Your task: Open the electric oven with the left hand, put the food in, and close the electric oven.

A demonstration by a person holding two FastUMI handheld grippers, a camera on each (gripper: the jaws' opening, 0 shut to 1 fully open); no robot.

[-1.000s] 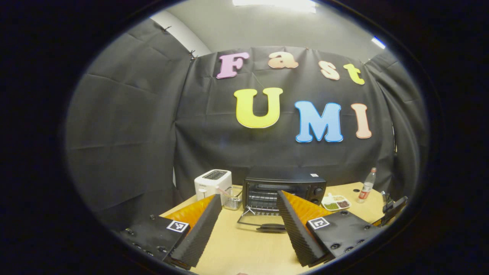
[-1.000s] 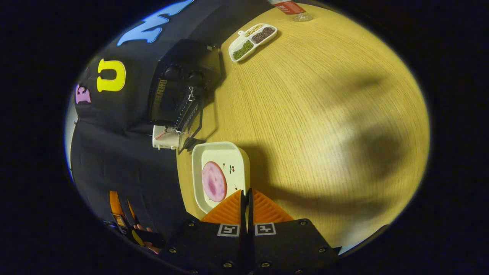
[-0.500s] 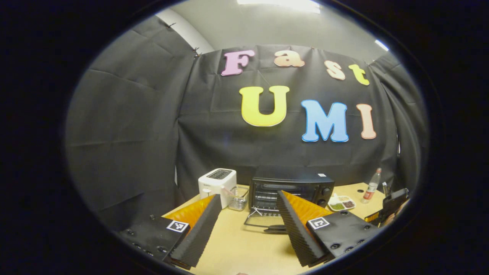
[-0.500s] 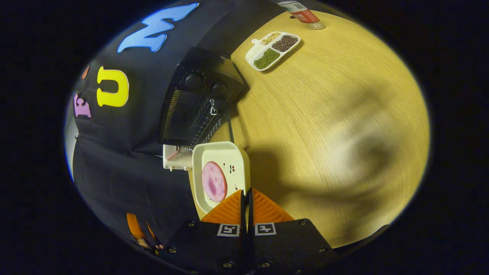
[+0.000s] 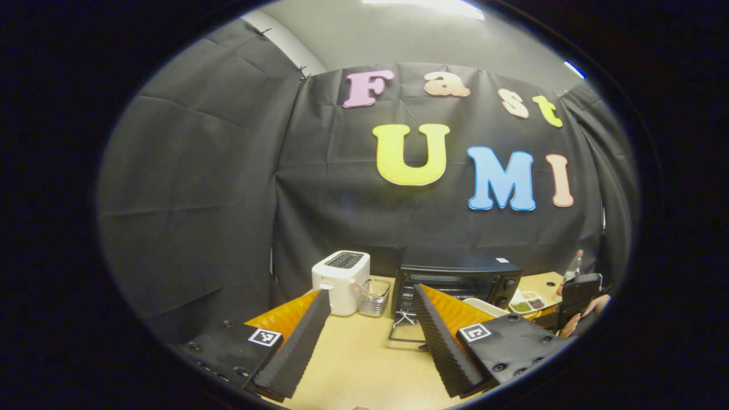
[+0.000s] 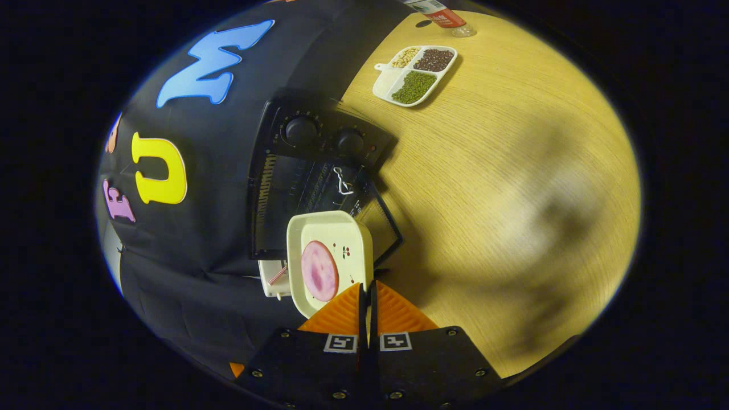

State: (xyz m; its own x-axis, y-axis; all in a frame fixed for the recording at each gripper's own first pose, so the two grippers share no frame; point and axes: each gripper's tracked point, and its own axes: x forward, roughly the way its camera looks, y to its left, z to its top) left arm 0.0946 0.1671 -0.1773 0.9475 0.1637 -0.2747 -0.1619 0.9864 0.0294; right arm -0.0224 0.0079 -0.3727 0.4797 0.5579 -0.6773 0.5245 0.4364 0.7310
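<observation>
Right now your right gripper (image 6: 368,296) is clamped on the near rim of the white tray (image 6: 330,259), fingers pressed together on its edge. A pink meat slice (image 6: 319,270) lies in the tray. You're holding the tray in the air just in front of the black oven (image 6: 310,171), whose door (image 6: 379,219) is dropped open toward the wooden table (image 6: 512,171); the wire rack inside shows behind the tray. Beyond the oven's knobs sits a divided dish (image 6: 416,74) of beans, with a bottle (image 6: 441,14) past it at the table's far edge.

Your left gripper (image 5: 370,336) is spread wide and empty, hovering above the table (image 5: 364,364) and well back from the oven (image 5: 455,282). A white toaster (image 5: 340,279) stands left of the oven, a small clear basket (image 5: 376,296) between them. Your other hand (image 5: 589,313) with its gripper shows at the right edge of the left gripper view.
</observation>
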